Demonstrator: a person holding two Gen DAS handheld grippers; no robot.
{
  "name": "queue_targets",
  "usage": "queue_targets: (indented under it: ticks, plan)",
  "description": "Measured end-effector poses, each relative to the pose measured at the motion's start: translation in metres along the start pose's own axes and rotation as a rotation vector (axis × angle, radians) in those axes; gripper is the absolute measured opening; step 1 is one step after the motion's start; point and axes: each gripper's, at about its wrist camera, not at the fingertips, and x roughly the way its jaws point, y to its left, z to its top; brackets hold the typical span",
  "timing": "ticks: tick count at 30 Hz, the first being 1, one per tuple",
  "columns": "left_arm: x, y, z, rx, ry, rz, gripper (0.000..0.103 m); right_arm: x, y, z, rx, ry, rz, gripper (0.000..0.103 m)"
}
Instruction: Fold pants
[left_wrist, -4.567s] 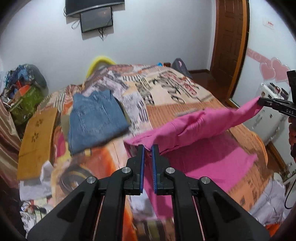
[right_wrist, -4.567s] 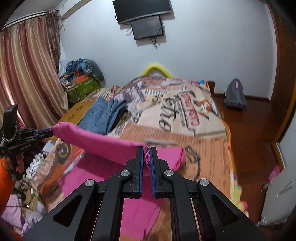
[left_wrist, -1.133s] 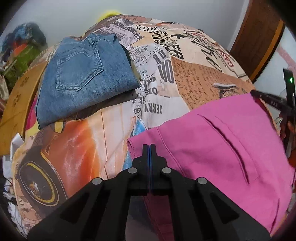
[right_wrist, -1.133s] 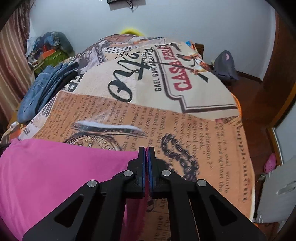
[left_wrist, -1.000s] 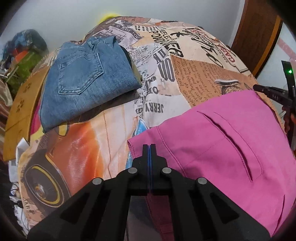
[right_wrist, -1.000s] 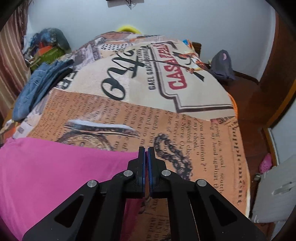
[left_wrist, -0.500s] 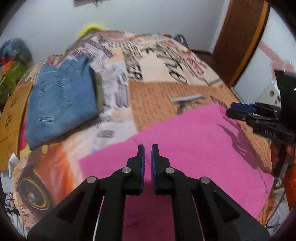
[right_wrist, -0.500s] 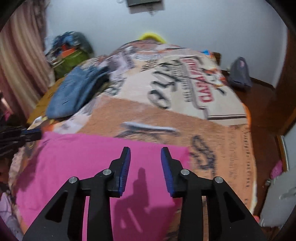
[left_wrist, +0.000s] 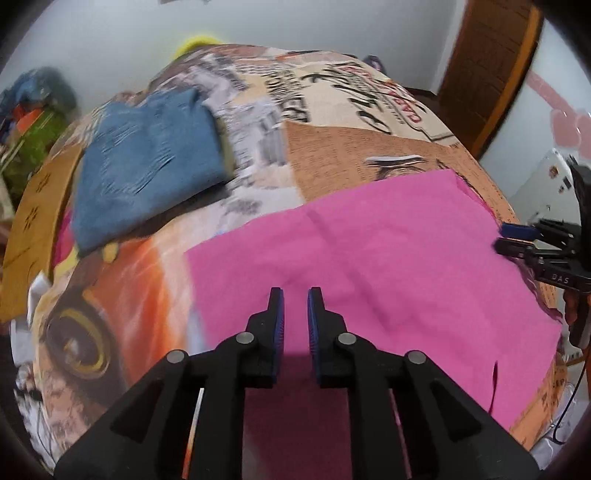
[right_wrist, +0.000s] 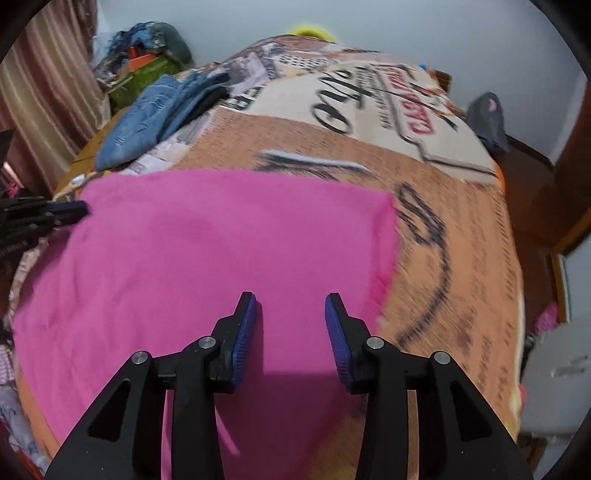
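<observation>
Pink pants (left_wrist: 369, 258) released; tools (right_wrist: 290, 306) now apart

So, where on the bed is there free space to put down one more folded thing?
The widest bare patch of the bedspread lies beyond the far edge of the pink pants, right of the folded jeans, towards the wall. A narrower strip runs along the pants' right edge. The left side is crowded: jeans there, a clutter pile beside the bed.

Folded blue jeans (left_wrist: 147, 162) lie on the bed's printed cover (left_wrist: 354, 147) (newsprint and lettering); a grey bag (right_wrist: 487, 122) sits on the floor.
</observation>
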Motion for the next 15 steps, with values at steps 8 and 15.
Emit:
queue_targets:
  ticks: [8,15]
  plan:
    - [-0.052,0.041,-0.031,-0.185,-0.058,0.005,0.067,-0.05,-0.006,-0.014,0.036,-0.065,-0.053,0.036]
    - [-0.069,0.045,-0.065,-0.278,-0.058,-0.087,0.076,-0.081,0.038,-0.016,-0.016,-0.186,-0.009,0.038]
